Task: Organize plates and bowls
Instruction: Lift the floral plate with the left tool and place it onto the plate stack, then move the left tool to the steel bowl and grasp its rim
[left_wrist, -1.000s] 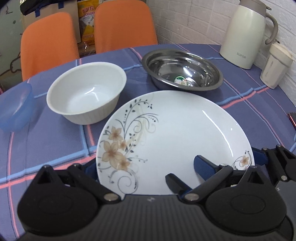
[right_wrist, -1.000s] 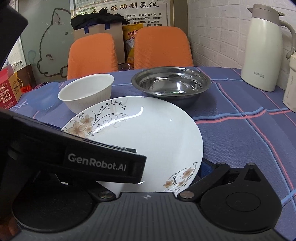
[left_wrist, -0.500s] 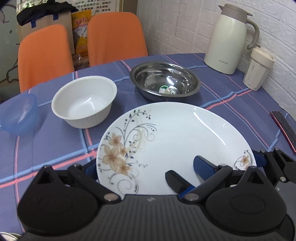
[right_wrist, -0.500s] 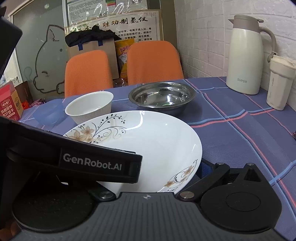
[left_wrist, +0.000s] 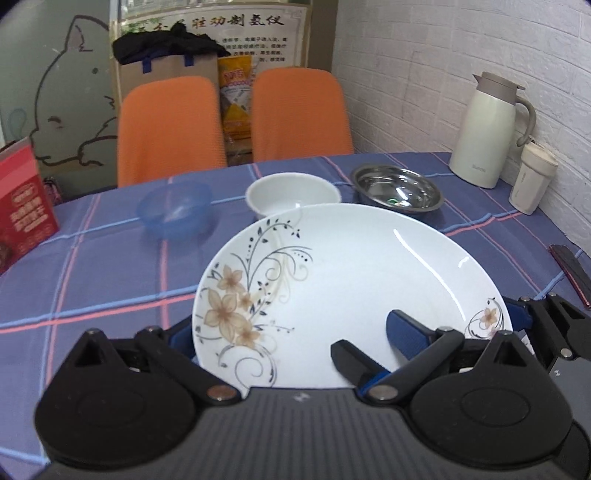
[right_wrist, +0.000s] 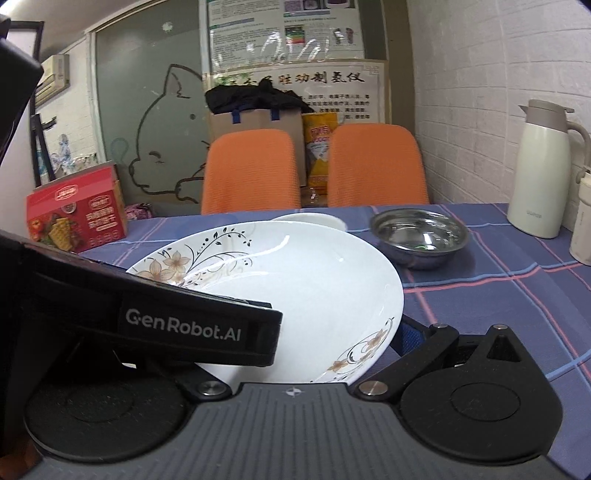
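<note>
Left wrist view is showing a table under a blue checked tablecloth, sitting against a white brick wall, with two orange chairs standing behind it and a poster hanging on the wall beyond them. A white floral plate is being held above the cloth, tilted, its near rim sitting between the left gripper fingers; one blue pad is lying on the plate's upper face, so this gripper is clamping the plate. From the right wrist view, the right gripper is gripping the same plate at its right edge, though its left finger is hidden behind the other gripper's black body. Beyond the plate, a white bowl is standing just behind its far rim, a blue plastic bowl to the left of that, a steel bowl to the right. Right of the steel bowl, a cream thermos jug and a cream cup are standing by the wall. A red carton is sitting far left of the plate.
</note>
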